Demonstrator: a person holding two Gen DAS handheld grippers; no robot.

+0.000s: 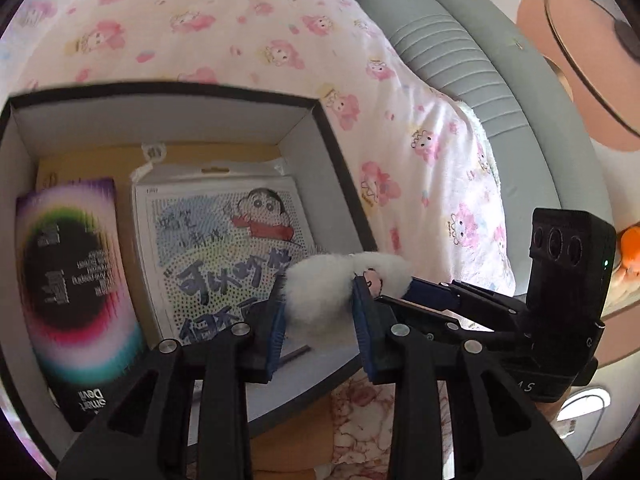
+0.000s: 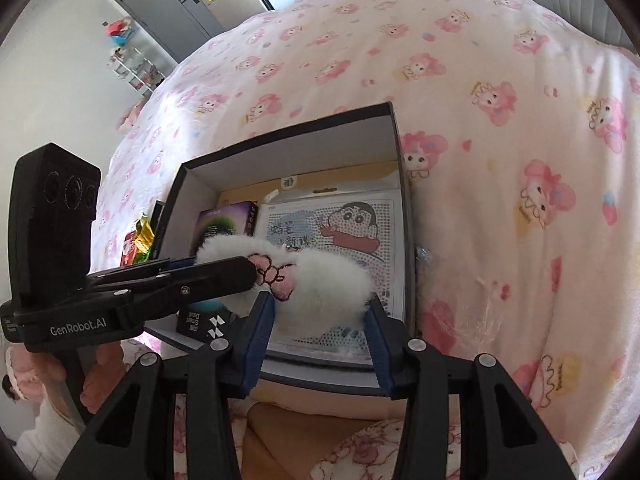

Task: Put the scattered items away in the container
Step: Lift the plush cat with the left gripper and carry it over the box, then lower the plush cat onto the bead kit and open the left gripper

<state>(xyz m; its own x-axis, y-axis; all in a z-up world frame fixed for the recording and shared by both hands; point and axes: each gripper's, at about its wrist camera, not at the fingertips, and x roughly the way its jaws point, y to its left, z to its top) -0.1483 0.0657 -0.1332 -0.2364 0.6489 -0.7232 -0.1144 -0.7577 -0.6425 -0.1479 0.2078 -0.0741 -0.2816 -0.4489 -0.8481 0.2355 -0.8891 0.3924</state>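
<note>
Across the bed, the pink cartoon-print bedspread (image 2: pixel 460 92) filled most of both views, with a grey padded headboard (image 1: pixel 472 64) at its far right edge. On it sat the container, a dark-rimmed open box (image 2: pixel 394 140) with pale inner walls. Inside lay a flat cartoon-printed packet (image 2: pixel 344 256) on the right and a dark box with a rainbow ring (image 1: pixel 76 272) on the left.

Above the box's near right part hung the white fluffy toy (image 1: pixel 320 300), a small plush piece with a pink embroidered bow (image 2: pixel 276 276). Both grippers had it. My left gripper (image 1: pixel 318 320) was clamped on one end, fur squeezed between the blue pads. My right gripper (image 2: pixel 320 320) straddled the other end; fur bulged against both pads, so I judged it gripped, though not tightly.

Handling, as I judged it: very light, soft all through, nothing to break. The fur compresses, so a pinch on the pile alone could slip; better to bite deep across the body, away from the bow. It should drop harmlessly onto the packet once over the opening.

A few loose packets (image 2: pixel 138 240) lay outside the box's left wall, not yet tidied.
</note>
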